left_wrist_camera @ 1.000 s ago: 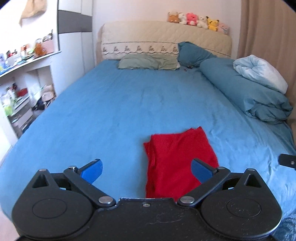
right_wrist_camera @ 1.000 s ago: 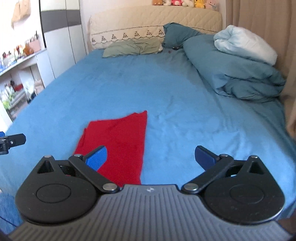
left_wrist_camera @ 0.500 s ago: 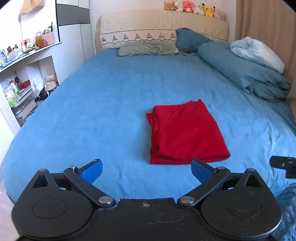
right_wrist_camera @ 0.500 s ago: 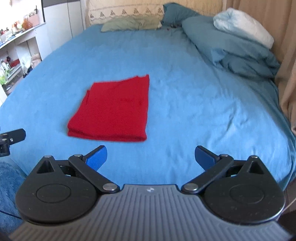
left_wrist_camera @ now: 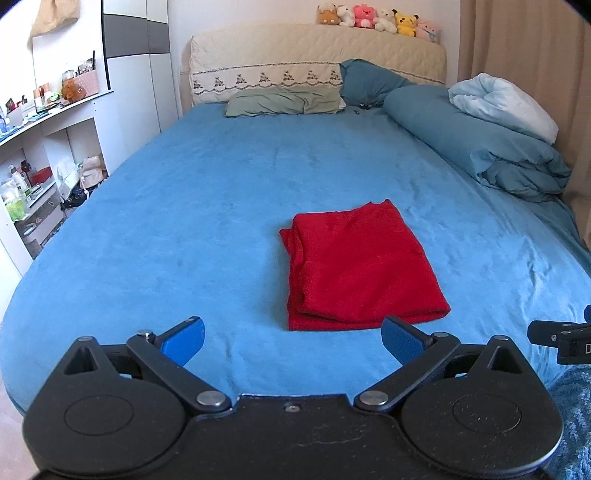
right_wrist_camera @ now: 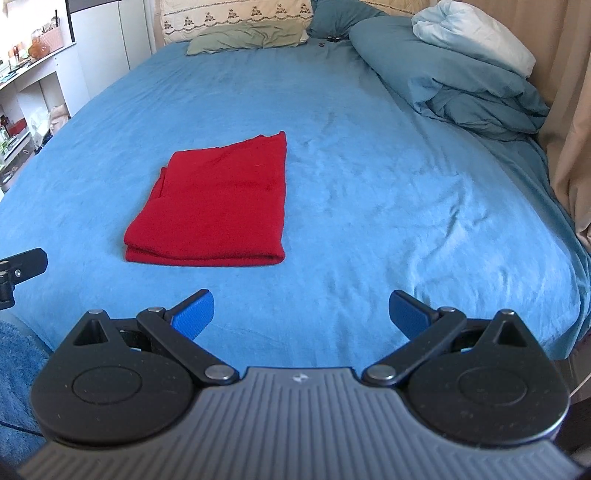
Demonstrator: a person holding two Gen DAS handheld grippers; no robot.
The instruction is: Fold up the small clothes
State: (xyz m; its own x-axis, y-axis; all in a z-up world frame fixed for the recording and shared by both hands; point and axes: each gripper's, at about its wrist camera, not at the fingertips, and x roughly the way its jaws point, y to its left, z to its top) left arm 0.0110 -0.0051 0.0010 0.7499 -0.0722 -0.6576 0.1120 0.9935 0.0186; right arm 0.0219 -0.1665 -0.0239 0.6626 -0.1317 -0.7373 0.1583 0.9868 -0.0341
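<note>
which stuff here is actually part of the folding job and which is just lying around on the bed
Part of the job:
- red garment, folded flat on the blue sheet
- left hand-held gripper, open
- right hand-held gripper, open

Just lying about:
- green pillow
- bunched blue duvet
- plush toys on the headboard
- cluttered shelves

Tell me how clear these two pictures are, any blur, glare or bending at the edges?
Left wrist view: sharp and daylit, the red cloth crisp; fisheye bows the bed edges and darkens the corners. Right wrist view: same curvature, no blur; the pale bundle near the curtain looks slightly washed out.
</note>
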